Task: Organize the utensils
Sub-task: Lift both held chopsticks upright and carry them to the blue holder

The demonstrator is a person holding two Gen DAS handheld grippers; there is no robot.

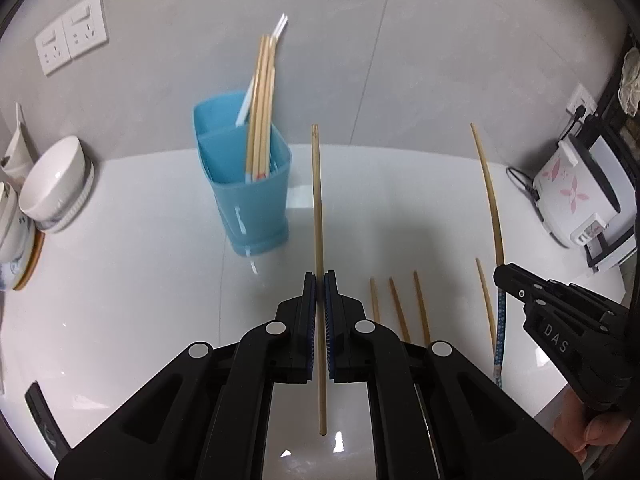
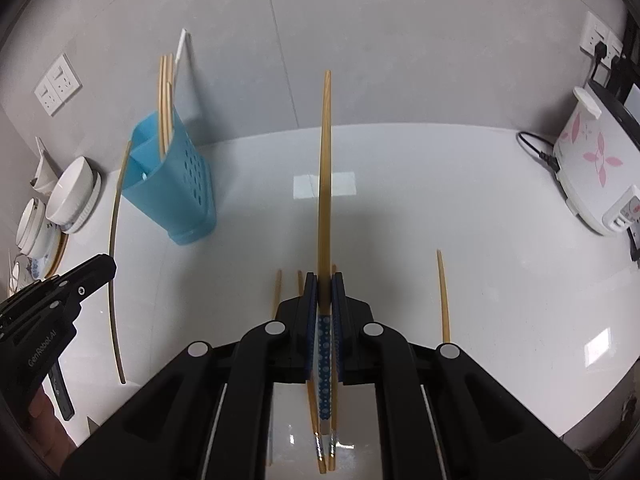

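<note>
Roughly half done: several chopsticks are stowed in the blue holder (image 1: 248, 184) upper left, one chopstick is clamped by each gripper's jaws, four loose chopsticks (image 1: 420, 304) remain on the bench (image 1: 140, 280).

Right gripper (image 2: 325, 286) jaws clamp a chopstick (image 2: 325, 168) at frame centre; blue holder (image 2: 182, 196) stands upper left on the white surface (image 2: 500, 240).

blue holder (image 1: 248, 184), blue-dotted chopstick (image 2: 325, 356), pink-flowered cooker (image 2: 592, 160)
</note>
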